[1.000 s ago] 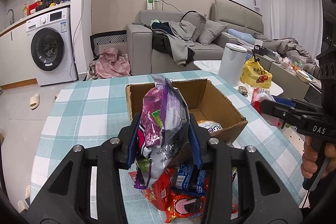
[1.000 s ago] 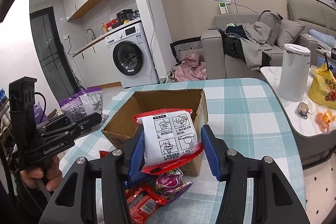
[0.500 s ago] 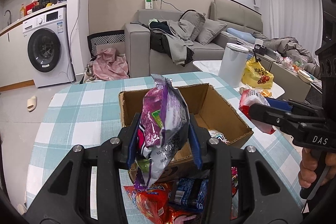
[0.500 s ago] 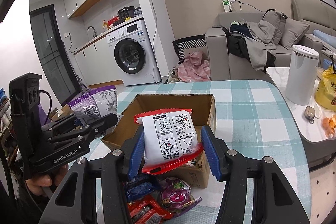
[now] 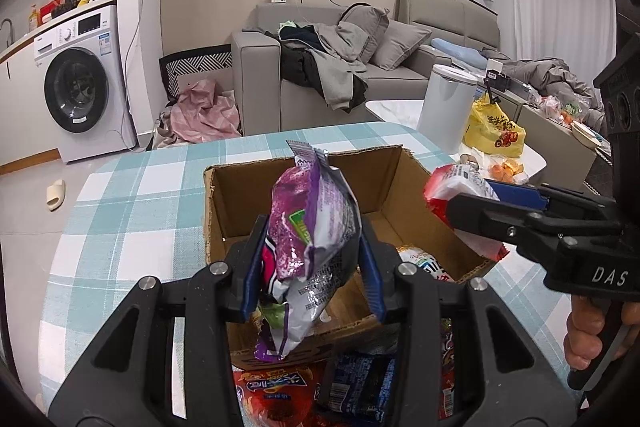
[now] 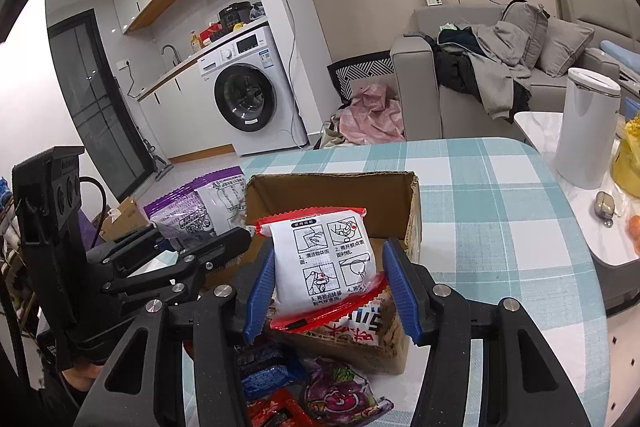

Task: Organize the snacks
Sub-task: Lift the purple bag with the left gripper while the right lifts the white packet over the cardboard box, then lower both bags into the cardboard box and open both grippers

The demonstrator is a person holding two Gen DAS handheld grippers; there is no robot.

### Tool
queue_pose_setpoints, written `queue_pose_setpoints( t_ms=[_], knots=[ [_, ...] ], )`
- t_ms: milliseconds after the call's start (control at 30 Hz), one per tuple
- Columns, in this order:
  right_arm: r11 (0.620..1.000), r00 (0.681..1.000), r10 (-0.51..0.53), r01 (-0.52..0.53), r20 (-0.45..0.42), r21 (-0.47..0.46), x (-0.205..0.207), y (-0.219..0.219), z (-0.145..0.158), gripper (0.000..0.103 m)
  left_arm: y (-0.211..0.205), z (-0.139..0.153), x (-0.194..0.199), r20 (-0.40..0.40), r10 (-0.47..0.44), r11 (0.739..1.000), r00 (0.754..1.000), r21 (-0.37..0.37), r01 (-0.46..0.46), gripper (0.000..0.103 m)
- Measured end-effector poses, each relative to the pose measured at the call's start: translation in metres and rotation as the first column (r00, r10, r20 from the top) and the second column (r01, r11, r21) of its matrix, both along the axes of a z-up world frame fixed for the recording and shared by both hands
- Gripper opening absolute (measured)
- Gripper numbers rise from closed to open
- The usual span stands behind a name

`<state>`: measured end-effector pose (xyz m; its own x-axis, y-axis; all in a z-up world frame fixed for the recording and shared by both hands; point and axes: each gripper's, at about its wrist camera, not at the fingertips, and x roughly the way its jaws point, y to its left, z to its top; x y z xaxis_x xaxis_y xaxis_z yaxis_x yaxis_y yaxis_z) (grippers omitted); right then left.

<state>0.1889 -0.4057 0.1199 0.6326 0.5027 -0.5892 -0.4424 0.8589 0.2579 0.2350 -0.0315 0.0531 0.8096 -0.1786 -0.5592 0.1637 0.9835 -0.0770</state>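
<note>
Checked table (image 5: 132, 195), cardboard box (image 5: 224, 203), loose snack packets (image 6: 344, 393)

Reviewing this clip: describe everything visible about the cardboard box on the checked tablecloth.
The cardboard box is plain brown corrugated card, open at the top, its rough top edges showing no flaps. It sits upright on the teal-and-white checked tablecloth. Inside, at least one printed snack packet lies on its floor. More packets lie on the cloth by its near wall. A purple snack bag and a white-and-red packet, each clamped in jaws, hang close in front of it; no contact with the box is visible.
</note>
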Motion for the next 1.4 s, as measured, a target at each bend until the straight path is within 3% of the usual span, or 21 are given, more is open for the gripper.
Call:
queue_pose_setpoints(
  t_ms=[567, 800, 900, 933, 1033, 1167, 1233, 1333, 1400],
  knots=[
    [1.0, 0.998, 0.011, -0.012, -0.056, -0.028, 0.027, 0.018, -0.022, 0.054, -0.014, -0.03, 0.032, -0.048, -0.02, 0.999, 0.999, 0.025, 0.021, 0.037],
    [1.0, 0.999, 0.008, -0.008, -0.038, -0.014, 0.025, 0.011, -0.019, 0.063, -0.013, -0.028, 0.028, -0.052, -0.013, 1.0, 0.999, 0.014, 0.013, 0.038],
    [1.0, 1.0, 0.008, -0.008, -0.023, -0.01, 0.019, 0.008, -0.016, 0.07, -0.012, -0.025, 0.021, -0.052, -0.007, 1.0, 0.999, 0.015, 0.008, 0.054],
    [1.0, 1.0, 0.007, -0.008, -0.018, -0.013, 0.018, 0.007, -0.015, 0.073, -0.012, -0.023, 0.017, -0.047, -0.001, 1.0, 0.999, 0.018, 0.002, 0.065],
    [1.0, 1.0, 0.009, -0.01, -0.001, -0.014, 0.014, 0.005, -0.01, 0.08, -0.01, -0.016, 0.007, -0.02, 0.006, 1.0, 1.0, 0.023, -0.006, 0.082],
    [1.0, 1.0, 0.003, -0.003, 0.011, -0.01, 0.008, 0.0, -0.005, 0.089, -0.006, -0.01, -0.008, -0.012, 0.016, 1.0, 1.0, 0.027, -0.015, 0.086],
    [1.0, 1.0, 0.004, -0.004, 0.006, -0.012, 0.005, -0.002, -0.005, 0.099, -0.006, -0.007, -0.016, -0.007, 0.022, 0.999, 1.0, 0.031, -0.021, 0.089],
    [1.0, 1.0, -0.008, 0.008, 0.004, -0.011, -0.001, -0.006, -0.005, 0.102, -0.004, -0.001, -0.029, 0.016, 0.03, 0.999, 0.999, 0.035, -0.031, 0.102],
    [1.0, 1.0, -0.012, 0.012, -0.004, -0.013, -0.005, -0.01, -0.005, 0.102, -0.003, 0.003, -0.04, 0.038, 0.034, 0.998, 0.999, 0.042, -0.036, 0.102]
  ],
)
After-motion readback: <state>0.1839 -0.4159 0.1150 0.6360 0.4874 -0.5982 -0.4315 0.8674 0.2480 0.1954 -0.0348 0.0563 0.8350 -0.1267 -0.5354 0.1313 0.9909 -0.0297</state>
